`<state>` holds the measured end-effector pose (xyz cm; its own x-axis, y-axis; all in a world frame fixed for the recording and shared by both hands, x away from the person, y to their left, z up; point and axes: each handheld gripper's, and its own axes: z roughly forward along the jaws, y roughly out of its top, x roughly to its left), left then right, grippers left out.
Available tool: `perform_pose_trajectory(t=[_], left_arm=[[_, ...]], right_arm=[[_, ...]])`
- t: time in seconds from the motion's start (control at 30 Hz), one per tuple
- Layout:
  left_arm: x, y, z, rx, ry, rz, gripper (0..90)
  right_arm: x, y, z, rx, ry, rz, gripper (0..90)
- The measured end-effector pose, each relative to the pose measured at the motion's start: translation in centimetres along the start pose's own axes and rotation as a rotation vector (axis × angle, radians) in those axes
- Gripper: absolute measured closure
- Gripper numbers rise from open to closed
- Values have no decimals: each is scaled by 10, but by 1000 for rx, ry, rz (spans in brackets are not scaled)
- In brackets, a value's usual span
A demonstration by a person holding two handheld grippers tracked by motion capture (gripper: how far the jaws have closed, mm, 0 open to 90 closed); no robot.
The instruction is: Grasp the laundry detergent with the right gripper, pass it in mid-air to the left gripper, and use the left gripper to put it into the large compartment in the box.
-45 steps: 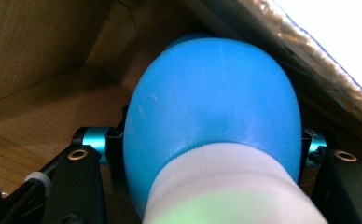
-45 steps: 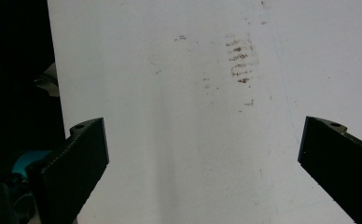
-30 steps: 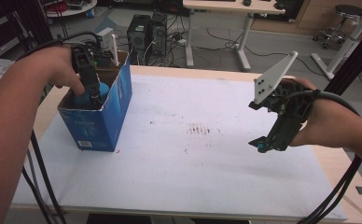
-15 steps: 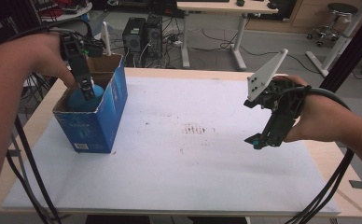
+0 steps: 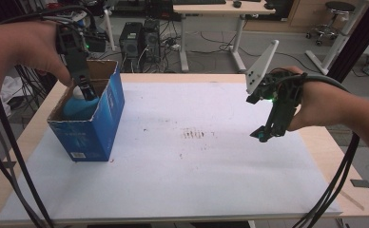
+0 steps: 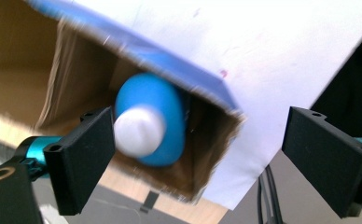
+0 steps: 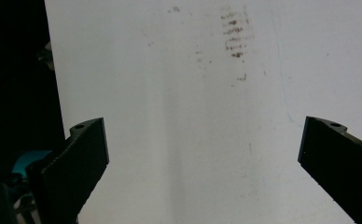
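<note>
Fingers [image 6: 86,158] on my left gripper [image 5: 85,85] are spread wide, released, hanging over the box [image 5: 90,128] at the worktop's [image 5: 197,175] left; inside it the bottle [image 6: 153,116] is standing. Right gripper [image 5: 268,133] is hovering, likewise released.

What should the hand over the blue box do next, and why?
Probably lift the left gripper straight up and away. Its jaws stand wide apart in the left gripper view, and the blue bottle with its white cap sits inside the box, gripped by nothing. The right gripper hovers open over the white sheet.
</note>
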<state>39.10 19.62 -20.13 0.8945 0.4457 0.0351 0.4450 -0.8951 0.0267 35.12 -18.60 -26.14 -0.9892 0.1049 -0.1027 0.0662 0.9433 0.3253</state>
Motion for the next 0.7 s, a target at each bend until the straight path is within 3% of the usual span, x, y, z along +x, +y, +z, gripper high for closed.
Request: perform_pose_trajectory(t=[0.1,0.13,0.23,0.27,0.3,0.43,0.7], left_arm=[[-11,14,0,-13,-31,77,69],[-13,17,0,-12,-39,91,68],[-23,29,5,-7,-65,148,57],[-23,29,5,-7,-65,148,57],[-28,37,9,-3,-83,182,57],[-32,46,16,-5,-101,214,17],[-39,66,36,-9,-140,287,16]], right_arm=[[-6,1,2,50,7,-6,10],[-9,1,2,74,29,-7,9],[-17,1,2,97,51,-7,9],[-17,1,2,97,51,-7,9],[-19,1,2,113,49,-3,10],[-22,1,4,164,56,-18,9],[-25,4,17,211,85,-66,9]])
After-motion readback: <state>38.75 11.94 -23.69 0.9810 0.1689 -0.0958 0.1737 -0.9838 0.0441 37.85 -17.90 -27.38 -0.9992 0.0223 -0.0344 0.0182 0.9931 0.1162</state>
